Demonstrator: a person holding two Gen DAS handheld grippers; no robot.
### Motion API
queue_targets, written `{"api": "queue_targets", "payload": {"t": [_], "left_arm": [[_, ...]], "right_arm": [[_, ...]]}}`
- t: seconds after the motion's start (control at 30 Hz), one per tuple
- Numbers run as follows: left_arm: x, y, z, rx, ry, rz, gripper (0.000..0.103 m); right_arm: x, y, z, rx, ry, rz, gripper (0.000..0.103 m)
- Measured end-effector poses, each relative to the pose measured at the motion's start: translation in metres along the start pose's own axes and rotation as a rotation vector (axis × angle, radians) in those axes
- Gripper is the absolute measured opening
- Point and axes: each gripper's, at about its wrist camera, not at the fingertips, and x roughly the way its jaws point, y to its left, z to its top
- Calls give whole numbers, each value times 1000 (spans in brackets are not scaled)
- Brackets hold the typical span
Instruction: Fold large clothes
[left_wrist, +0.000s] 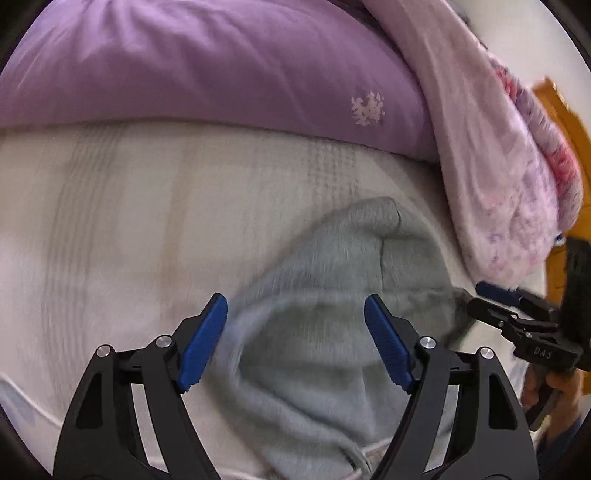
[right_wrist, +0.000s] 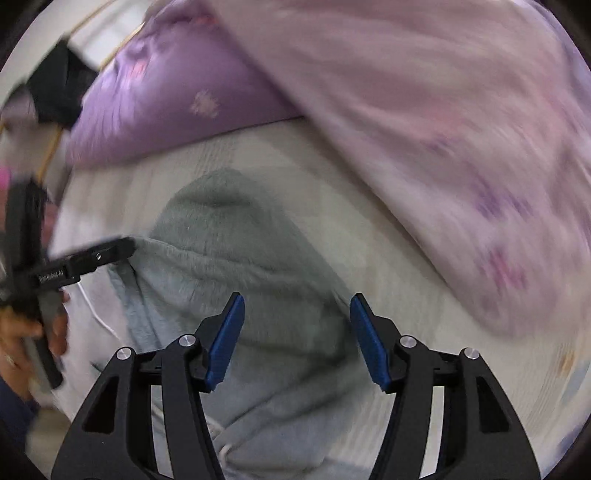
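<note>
The left gripper (left_wrist: 295, 341) has its blue pads (left_wrist: 205, 345) spread wide, empty, above the grey fleece hoodie (left_wrist: 332, 350) in the lower centre of its view. The right gripper (right_wrist: 297, 341) also stands apart with nothing between its pads, over the same hoodie's hood (right_wrist: 236, 236). The garment lies on the pale bed sheet (left_wrist: 129, 221). A purple pillow (left_wrist: 207, 66) fills the upper left, a pink floral quilt (right_wrist: 443, 129) the upper right.

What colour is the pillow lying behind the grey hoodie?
The pillow is purple with a small pale emblem, clearest in the left wrist view.
</note>
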Motion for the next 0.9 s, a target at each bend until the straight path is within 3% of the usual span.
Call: {"api": "queue_targets", "payload": {"t": [0.17, 0.3, 0.33, 0.37, 0.4, 0.43, 0.47, 0.53, 0.7, 0.9], "left_arm": [[27, -19, 20, 122, 28, 124, 77], [42, -14, 24, 84, 46, 118, 77], [44, -14, 24, 90, 45, 129, 70], [45, -15, 23, 100, 33, 118, 50], [44, -17, 21, 112, 34, 81, 38], [42, -22, 20, 131, 25, 76, 24], [39, -29, 18, 174, 12, 94, 4], [26, -42, 12, 241, -29, 113, 4], [-30, -49, -6, 276, -143, 32, 3], [-117, -74, -80, 317, -293, -55, 3]], "right_arm": [[27, 8, 24, -26, -22, -5, 57], [56, 3, 21, 0, 42, 13, 56], [60, 3, 18, -8, 43, -4, 46], [61, 3, 18, -10, 38, -5, 36], [60, 3, 15, -4, 24, 10, 30], [57, 4, 13, -1, 15, 25, 16], [54, 6, 10, -6, 4, 28, 11], [41, 13, 3, 22, -11, 17, 10], [-12, 19, -21, 54, -148, 43, 10], [-99, 52, -78, -42, -291, 11, 10]]}}
